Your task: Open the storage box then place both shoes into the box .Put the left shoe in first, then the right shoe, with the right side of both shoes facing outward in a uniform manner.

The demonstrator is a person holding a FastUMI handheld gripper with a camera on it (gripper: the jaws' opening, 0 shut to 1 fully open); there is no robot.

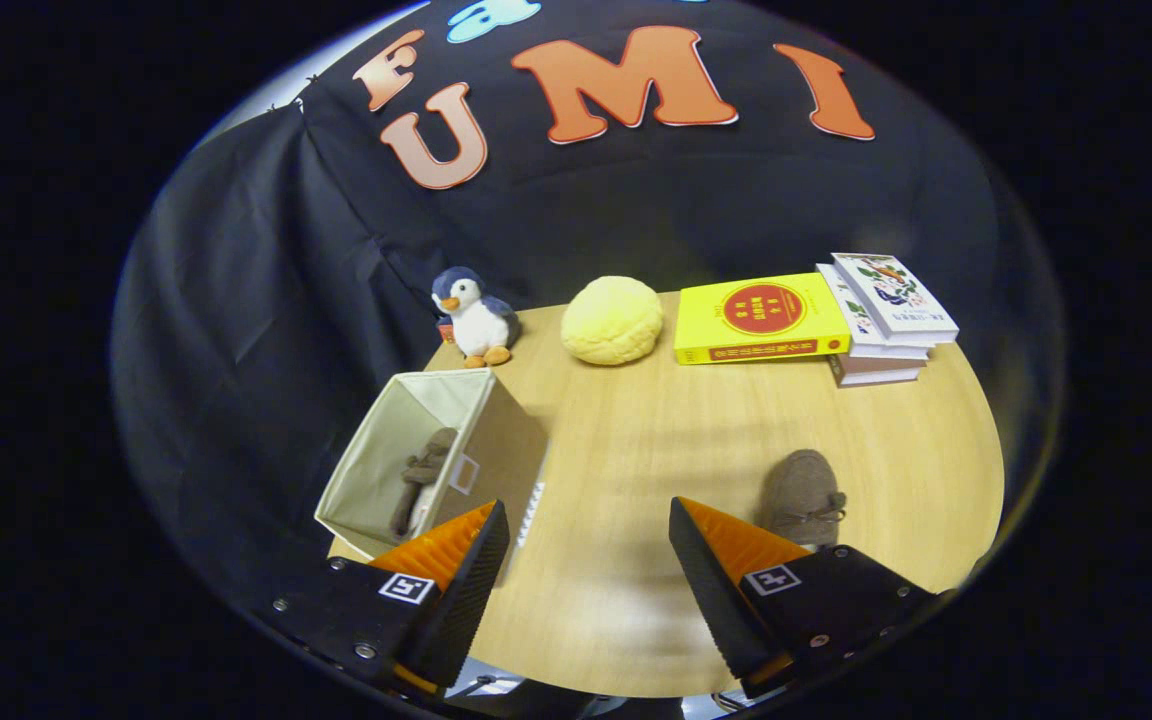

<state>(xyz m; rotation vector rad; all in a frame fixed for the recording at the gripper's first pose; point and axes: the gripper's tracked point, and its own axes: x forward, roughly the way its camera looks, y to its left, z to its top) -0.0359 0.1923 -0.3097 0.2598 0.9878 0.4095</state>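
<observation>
Light wood-grain round table [636,440] against a black cloth booth wall. Landmark: beige fabric storage box [496,440] with a cream lining, open at the top, sitting at the table's left edge; a small pale label patch on its near side, nothing readable on it. Inside the box: one brown suede lace-up shoe [423,478], standing on end against the box's right inner wall. White strip of small teeth or dots runs along the table at the foot of the box's right outer wall, can't tell what it is. Second brown suede shoe [802,496] lies on the table well to the right of the box, laces visible, partly hidden behind the right finger. Beyond the box, at the table's far edge: blue-and-white plush penguin [475,317] with orange beak and feet, closest to the box; round yellow knobbly cushion [612,319] to its right; then a yellow hardback book [761,317] with a red circle on the cover, print too small to read; farthest from the box, a stack of white books [886,318] with an illustrated top cover, text illegible. Gripper [584,535] with orange-and-black ridged fingers is spread wide, nothing between them, bare table in the gap; left finger overlaps the box's near right corner, can't tell if touching. Square black-white marker tag on each finger base.
</observation>
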